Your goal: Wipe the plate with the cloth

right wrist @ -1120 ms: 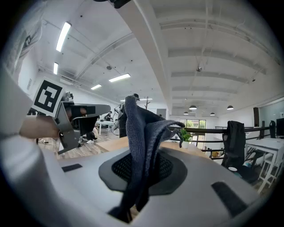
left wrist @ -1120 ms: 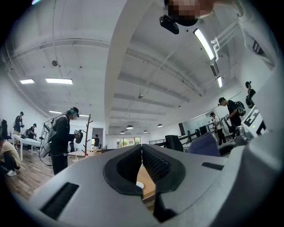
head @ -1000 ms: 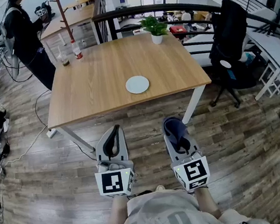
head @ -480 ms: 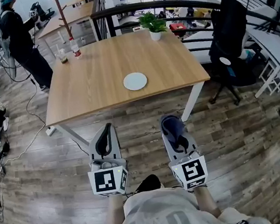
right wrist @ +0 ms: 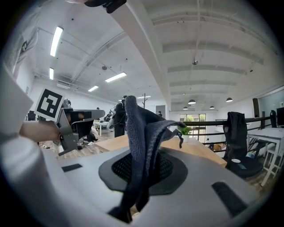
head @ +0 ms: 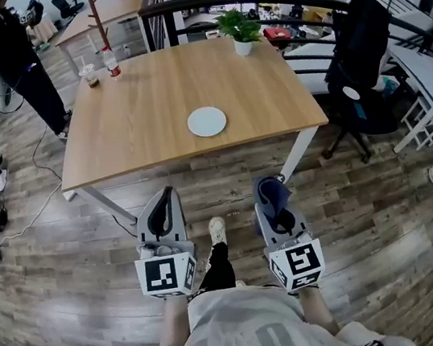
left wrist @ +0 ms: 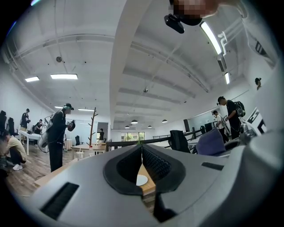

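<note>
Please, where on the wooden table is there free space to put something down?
Most of the table is bare: the wide stretch between the plate and the cup with the bottle, and the right side, nearer than the potted plant. Only the far edge is crowded.

Colour findings, as observed from the room:

The plate (head: 207, 121) is plain white, with no pattern. The cloth (right wrist: 135, 142) is dark navy blue with a fine woven texture. The table (head: 134, 116) has a light honey wood-grain top and white legs. The floor (head: 73, 297) is streaked grey-brown planks.

The left gripper (head: 170, 192) and right gripper (head: 271, 187) have pale grey shells and black ribbed pads. Each marker cube (head: 167, 275) is white with black square patterning.

The potted plant (head: 238, 26) has green leaves and a white pot. The office chair (head: 357, 56) is black, and the railing (head: 200, 17) is black. The shirt (head: 243, 343) is grey with paler lettering.
</note>
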`<state>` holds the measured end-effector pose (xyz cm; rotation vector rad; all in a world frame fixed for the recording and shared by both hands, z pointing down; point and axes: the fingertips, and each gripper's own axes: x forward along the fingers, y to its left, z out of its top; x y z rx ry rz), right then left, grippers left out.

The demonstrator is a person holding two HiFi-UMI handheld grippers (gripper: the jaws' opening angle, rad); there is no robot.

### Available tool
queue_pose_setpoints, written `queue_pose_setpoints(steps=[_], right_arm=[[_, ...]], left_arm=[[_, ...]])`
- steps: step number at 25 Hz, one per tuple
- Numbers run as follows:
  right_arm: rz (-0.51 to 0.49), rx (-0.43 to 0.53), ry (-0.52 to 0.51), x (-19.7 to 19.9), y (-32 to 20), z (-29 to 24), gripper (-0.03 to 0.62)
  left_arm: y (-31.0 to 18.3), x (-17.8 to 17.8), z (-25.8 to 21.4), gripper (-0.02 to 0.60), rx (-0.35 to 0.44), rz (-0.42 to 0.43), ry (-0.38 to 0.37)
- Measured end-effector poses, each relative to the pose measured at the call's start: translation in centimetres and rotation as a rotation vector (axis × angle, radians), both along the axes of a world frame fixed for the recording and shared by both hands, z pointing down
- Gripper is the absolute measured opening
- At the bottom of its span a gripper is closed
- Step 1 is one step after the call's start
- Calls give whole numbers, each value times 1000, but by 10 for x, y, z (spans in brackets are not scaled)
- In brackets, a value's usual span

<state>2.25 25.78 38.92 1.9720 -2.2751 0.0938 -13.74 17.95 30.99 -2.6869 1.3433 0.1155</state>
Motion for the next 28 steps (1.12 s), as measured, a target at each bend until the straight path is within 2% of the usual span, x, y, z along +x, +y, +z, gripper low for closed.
queue_pose_setpoints(steps=[7,12,24,28], right_arm=[[23,-4,39,33,-59,-7,57],[53,-18,25,59,-114,-12,57],[26,-28,77,78,-275,-30,57],[23,-31,96,84,-319,-28,57]], left_arm=[[-79,26,5,9,-22,8,28],[-138,47,3,9,-48,21,55],[-296,65,4,9,-92,12,69],[-338,81,2,9,-106,50,61]])
